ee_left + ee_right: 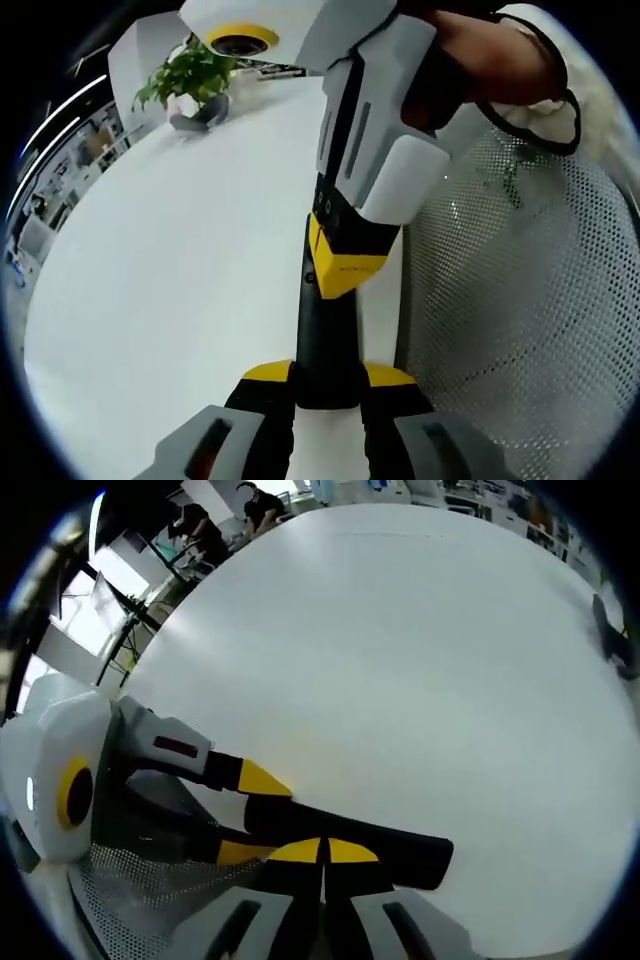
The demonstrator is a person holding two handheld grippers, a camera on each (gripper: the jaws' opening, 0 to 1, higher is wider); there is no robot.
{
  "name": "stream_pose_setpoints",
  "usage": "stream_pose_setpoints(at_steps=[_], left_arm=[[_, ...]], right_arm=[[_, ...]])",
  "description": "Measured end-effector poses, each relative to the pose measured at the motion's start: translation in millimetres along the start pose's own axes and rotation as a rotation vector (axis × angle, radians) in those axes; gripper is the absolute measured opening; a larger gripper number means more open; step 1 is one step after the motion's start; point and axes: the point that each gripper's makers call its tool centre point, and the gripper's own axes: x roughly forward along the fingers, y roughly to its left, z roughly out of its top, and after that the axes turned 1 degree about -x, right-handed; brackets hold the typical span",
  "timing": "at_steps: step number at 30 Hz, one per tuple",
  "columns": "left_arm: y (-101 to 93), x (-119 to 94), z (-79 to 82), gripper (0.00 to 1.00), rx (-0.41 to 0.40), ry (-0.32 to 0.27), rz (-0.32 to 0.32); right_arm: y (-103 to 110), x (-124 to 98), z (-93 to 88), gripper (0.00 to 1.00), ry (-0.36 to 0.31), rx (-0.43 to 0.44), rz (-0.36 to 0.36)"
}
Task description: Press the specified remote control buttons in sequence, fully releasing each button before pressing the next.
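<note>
A long black remote control (322, 335) sticks out over the white table (170, 300), clamped at its near end between the yellow-tipped jaws of my left gripper (328, 375). My right gripper (345, 268) comes down from the upper right in a person's hand (470, 60), jaws shut, with its yellow tips set against the remote's top face. In the right gripper view the remote (405, 852) lies crosswise. My right gripper (322, 852) is shut with its tips on it, and my left gripper (248, 815) holds it from the left.
A potted green plant (190, 75) stands at the table's far end. A white mesh chair back (520, 320) is beside the table edge. People (255, 505) work at desks beyond the table. A dark object (615, 630) sits at the right.
</note>
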Motion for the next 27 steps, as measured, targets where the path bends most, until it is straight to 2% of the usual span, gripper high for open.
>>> stream_pose_setpoints(at_steps=[12, 24, 27], left_arm=[[-0.2, 0.1, -0.3, 0.24, -0.001, 0.001, -0.004], [0.3, 0.5, -0.4, 0.24, -0.006, -0.01, -0.002], [0.3, 0.6, -0.4, 0.24, -0.008, -0.015, -0.001]], right_arm=[[-0.8, 2.1, -0.6, 0.0, 0.037, -0.083, -0.051], [-3.3, 0.7, 0.4, 0.0, 0.001, -0.025, -0.024], [-3.0, -0.2, 0.2, 0.0, -0.007, 0.014, -0.005]])
